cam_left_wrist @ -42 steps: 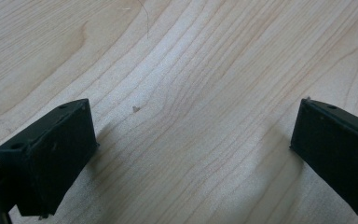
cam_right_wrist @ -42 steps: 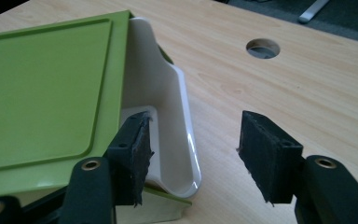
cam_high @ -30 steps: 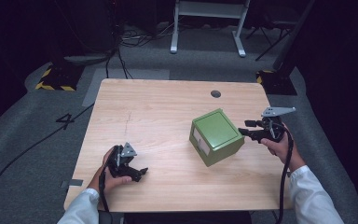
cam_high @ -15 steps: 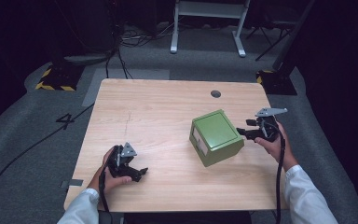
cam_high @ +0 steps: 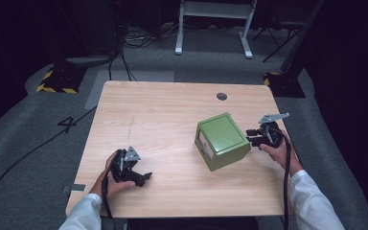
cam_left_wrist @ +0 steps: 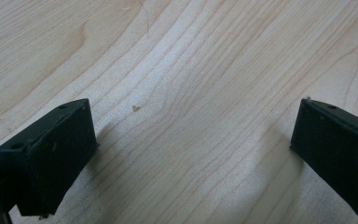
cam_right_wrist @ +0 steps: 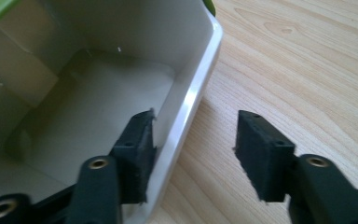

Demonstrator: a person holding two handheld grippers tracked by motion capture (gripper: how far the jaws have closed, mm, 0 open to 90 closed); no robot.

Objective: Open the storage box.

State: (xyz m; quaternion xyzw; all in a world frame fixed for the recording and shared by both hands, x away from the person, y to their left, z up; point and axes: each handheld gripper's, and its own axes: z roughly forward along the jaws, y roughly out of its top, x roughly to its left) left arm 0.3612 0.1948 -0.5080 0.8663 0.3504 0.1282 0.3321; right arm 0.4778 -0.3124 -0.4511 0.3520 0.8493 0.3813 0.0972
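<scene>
Green on the outside and pale grey within, the box (cam_high: 222,140) lies tipped on its side toward the right half of the worktop (cam_high: 163,110), nearer the front edge than the back, its open mouth turned to the right edge. We hold the right gripper (cam_high: 255,136) at that mouth. In the right gripper view its fingers (cam_right_wrist: 137,144) stand apart, one inside the box and the other outside over bare wood, so the pale wall of the box (cam_right_wrist: 193,100) runs between them without being pinched yet.

We judge the step in hand to be taking hold of the box by this wall. The next move calls for closing the fingers squarely on the rim, deep enough that the thin wall does not slip out, and then lifting or turning the box with care, since its weight hangs off one side.

Our left gripper (cam_high: 141,177) rests near the front left corner of the worktop, well apart from the box, its fingers (cam_left_wrist: 51,154) spread wide over bare wood and holding nothing.
</scene>
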